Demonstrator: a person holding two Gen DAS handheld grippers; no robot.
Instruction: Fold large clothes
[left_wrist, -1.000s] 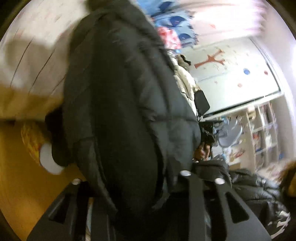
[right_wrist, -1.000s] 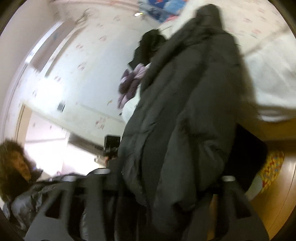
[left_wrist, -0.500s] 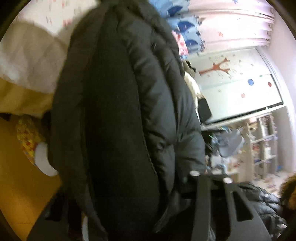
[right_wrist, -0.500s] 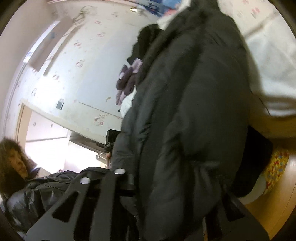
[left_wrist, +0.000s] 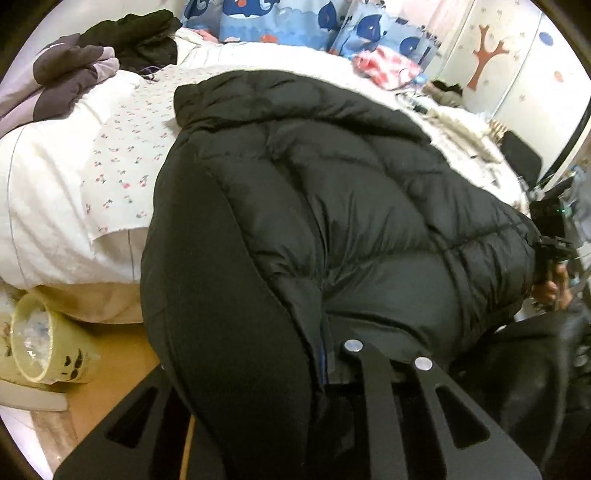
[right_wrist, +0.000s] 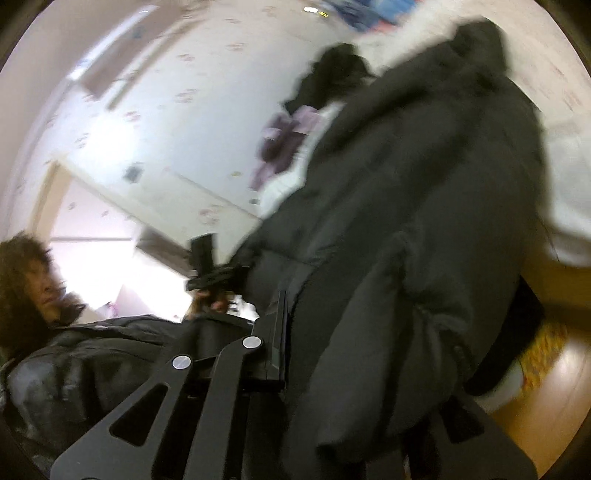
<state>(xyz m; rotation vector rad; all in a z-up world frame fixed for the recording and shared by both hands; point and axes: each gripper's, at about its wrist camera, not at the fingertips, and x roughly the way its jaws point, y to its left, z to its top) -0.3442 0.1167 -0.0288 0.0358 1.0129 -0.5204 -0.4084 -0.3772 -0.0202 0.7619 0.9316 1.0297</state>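
Observation:
A big black puffer jacket (left_wrist: 325, 206) lies spread over the white bed (left_wrist: 55, 206), its collar at the far end. It also fills the right wrist view (right_wrist: 424, 240). My left gripper (left_wrist: 317, 373) is shut on the jacket's near hem, which drapes over and hides the left finger. My right gripper (right_wrist: 295, 369) is shut on the other hem corner, cloth covering its right finger. The right gripper also shows at the right edge of the left wrist view (left_wrist: 550, 243), held in a hand.
A pile of purple and black clothes (left_wrist: 74, 70) lies at the bed's far left. Blue whale-print pillows (left_wrist: 295, 22) stand at the head. A yellow-green cup (left_wrist: 40, 339) lies on the wooden floor (left_wrist: 122, 369) by the bed. A white wardrobe (left_wrist: 517, 59) stands right.
Both grippers have swung the hanging jacket forward and down, so that it now lies over the bed. Both stay shut on its hem.

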